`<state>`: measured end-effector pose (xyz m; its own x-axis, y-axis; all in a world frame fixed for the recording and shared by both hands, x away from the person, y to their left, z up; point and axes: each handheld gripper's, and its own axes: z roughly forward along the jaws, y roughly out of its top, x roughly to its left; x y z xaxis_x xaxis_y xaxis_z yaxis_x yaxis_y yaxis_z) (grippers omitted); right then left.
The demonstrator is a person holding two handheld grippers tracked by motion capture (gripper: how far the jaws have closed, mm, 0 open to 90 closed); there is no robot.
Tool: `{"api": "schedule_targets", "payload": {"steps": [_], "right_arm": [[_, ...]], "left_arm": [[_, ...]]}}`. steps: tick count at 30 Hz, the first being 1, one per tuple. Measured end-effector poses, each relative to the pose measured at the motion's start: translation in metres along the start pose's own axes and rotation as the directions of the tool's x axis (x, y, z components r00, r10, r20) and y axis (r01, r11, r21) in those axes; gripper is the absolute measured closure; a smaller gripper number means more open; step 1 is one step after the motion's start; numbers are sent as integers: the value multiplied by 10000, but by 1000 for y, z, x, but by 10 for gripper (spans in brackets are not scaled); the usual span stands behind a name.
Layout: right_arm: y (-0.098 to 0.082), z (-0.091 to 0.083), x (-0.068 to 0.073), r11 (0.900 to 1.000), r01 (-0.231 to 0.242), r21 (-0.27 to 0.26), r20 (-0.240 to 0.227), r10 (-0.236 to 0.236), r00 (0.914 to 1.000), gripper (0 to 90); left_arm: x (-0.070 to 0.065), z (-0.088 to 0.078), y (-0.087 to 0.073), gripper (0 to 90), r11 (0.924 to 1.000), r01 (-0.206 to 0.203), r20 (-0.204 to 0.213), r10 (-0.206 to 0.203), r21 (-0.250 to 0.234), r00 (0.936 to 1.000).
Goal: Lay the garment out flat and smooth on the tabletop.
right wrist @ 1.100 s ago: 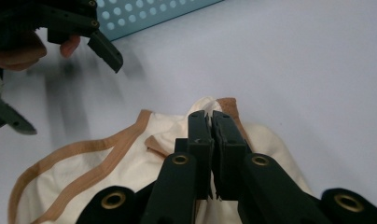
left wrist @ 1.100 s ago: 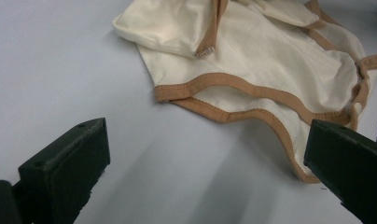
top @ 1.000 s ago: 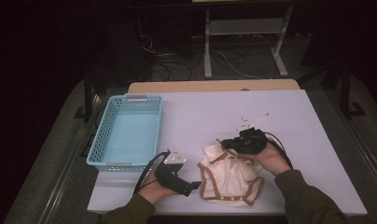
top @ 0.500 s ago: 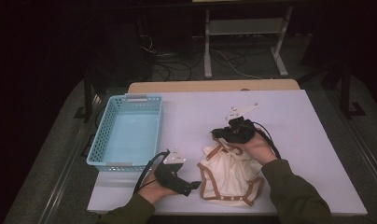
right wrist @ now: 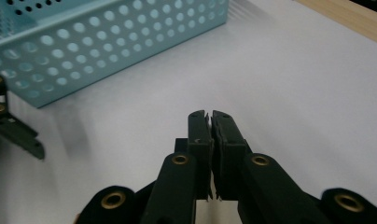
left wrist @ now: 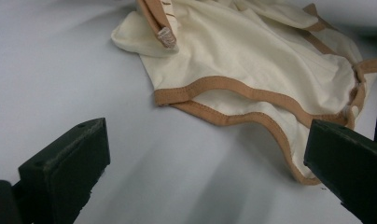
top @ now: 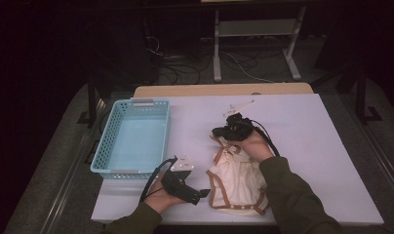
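A cream garment [top: 236, 180] with brown trim lies on the white table [top: 312, 146] in front of the person. Its upper end is drawn out into a strap [top: 218, 147] that rises to my right gripper [top: 217, 132]. That gripper points toward the basket, with its jaws pressed together [right wrist: 210, 116]. The strap hangs below them, hidden in the right gripper view. In the left gripper view the strap [left wrist: 159, 23] hangs lifted above the garment [left wrist: 252, 56]. My left gripper [top: 197, 193] rests on the table left of the garment. It stands open [left wrist: 205, 140] over bare table.
A light blue perforated basket [top: 106, 146] sits at the table's left, also close ahead of the right gripper [right wrist: 107, 46]. The left gripper [right wrist: 16, 128] shows at the left edge of the right gripper view. A wooden edge [top: 224, 90] borders the table's far side.
The right gripper has moved away from the person and to the left, pulling the garment's top end out with it. The left gripper has stayed put.
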<state>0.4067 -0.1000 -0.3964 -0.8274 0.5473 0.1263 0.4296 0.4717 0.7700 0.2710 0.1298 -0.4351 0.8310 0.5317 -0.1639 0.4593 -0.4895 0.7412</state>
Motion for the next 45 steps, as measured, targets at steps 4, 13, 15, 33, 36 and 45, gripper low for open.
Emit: {"api": "schedule_targets", "payload": {"steps": [4, 13, 15, 33, 36, 45], "right_arm": [[-1, 9, -6, 9996, -192, 186, 125, 189, 9997, 857], [-4, 8, -10, 9981, -534, 298, 165, 529, 9985, 617], [-4, 3, -10, 9977, -631, 260, 235, 625, 9978, 583], [-25, -61, -9, 9975, -711, -22, 629, 711, 9955, 500], [-32, -70, -10, 9970, -764, 124, 688, 754, 9948, 523], [-58, -93, -17, 9932, -1026, 555, 872, 975, 9914, 588]], "left_arm": [[-1, 0, 0, 0, 10000, 31, 28, -31, -30, 10000], [-1, 0, 0, 0, 10000, 86, 27, -86, -38, 10000], [-1, 1, 0, 0, 9999, 139, 30, -139, -89, 9999], [-1, 2, -1, 0, 9999, 129, 20, -129, -29, 9999], [-1, 2, 0, 0, 9999, 115, 19, -115, -23, 9999], [0, 1, 0, 0, 10000, 73, 7, -73, 24, 10000]]}}
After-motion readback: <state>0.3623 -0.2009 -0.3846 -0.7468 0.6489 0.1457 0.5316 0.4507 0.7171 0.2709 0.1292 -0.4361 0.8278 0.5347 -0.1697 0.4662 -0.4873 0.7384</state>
